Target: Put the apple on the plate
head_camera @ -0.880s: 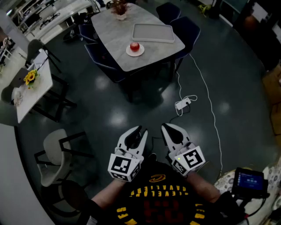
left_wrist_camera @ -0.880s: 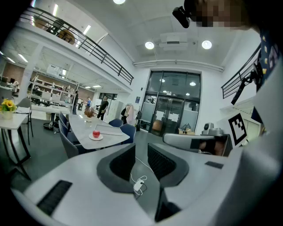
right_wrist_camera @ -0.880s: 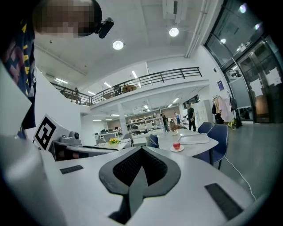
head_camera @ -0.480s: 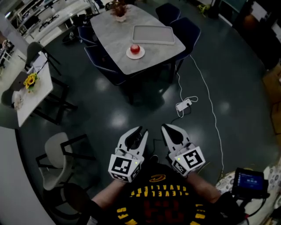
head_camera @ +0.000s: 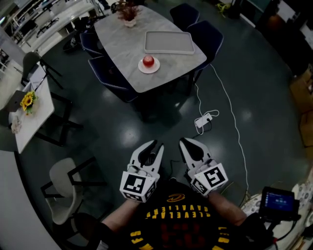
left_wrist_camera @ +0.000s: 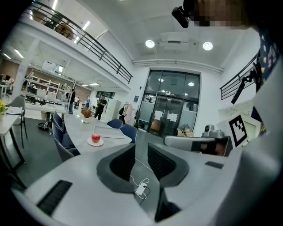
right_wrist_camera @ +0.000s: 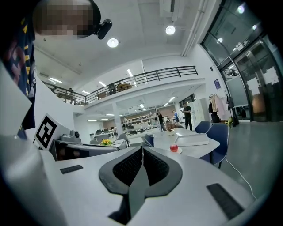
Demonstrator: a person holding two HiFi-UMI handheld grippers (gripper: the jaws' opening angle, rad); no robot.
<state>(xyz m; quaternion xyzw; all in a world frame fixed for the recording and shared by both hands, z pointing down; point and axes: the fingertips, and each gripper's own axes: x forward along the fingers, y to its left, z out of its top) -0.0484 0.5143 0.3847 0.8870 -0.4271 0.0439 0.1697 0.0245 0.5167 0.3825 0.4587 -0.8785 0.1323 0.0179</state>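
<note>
A red apple (head_camera: 148, 61) sits on a small white plate (head_camera: 141, 69) on the grey marble table (head_camera: 120, 44), far across the floor from me. The left gripper view shows the apple (left_wrist_camera: 95, 137) on the plate (left_wrist_camera: 95, 143) in the distance, and the right gripper view shows the same apple (right_wrist_camera: 174, 147). Both grippers are held close to the person's body, pointing toward the table. My left gripper (head_camera: 154, 145) (left_wrist_camera: 141, 152) is open with an empty gap between its jaws. My right gripper (head_camera: 185, 141) (right_wrist_camera: 142, 154) is shut, with nothing in it.
A grey tray (head_camera: 168, 42) lies on the table behind the plate, with a plant pot (head_camera: 128, 10) at the far end. Blue chairs (head_camera: 208, 34) ring the table. A power strip (head_camera: 203, 117) and white cable lie on the dark floor. A side table with sunflowers (head_camera: 28, 100) stands at left.
The table with the apple has shifted slightly down and left in the head view as the camera moved. Both grippers keep their places and jaw states.
</note>
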